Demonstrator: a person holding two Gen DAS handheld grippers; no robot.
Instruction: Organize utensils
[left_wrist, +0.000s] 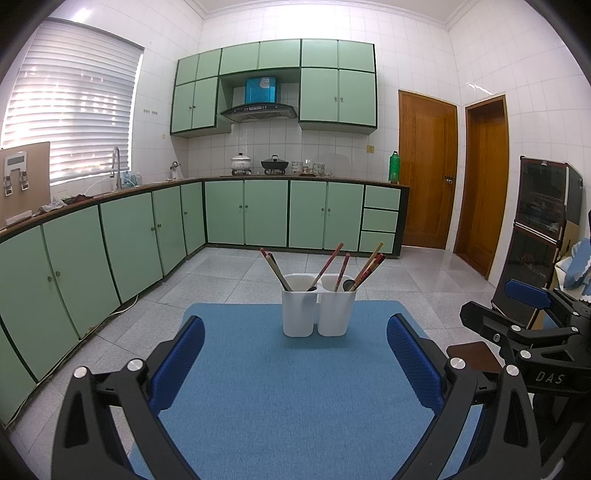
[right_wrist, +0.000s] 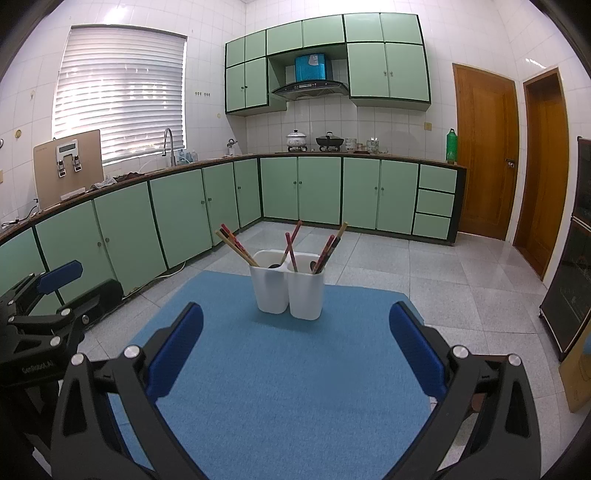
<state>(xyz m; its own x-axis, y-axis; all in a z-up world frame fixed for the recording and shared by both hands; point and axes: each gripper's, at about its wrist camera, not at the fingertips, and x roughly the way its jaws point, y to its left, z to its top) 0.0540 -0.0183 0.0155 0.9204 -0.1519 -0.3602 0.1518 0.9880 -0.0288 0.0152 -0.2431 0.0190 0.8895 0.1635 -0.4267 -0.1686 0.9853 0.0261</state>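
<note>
Left gripper (left_wrist: 295, 343): hovering over the blue mat (left_wrist: 280, 398), blue pads spread wide apart, gripping nothing. Right gripper (right_wrist: 295, 339): likewise hanging above the mat with its fingers parted and nothing between them. White twin-compartment holder (left_wrist: 316, 310): standing upright near the mat's far edge, well apart from both grippers. Chopsticks (left_wrist: 275, 271): leaning out of both compartments, tips pointing up. Dark spoons (left_wrist: 348, 284): sitting low inside the compartments. Green cabinets (left_wrist: 266, 212): lining the far walls beyond the tiled floor (left_wrist: 236, 273).
</note>
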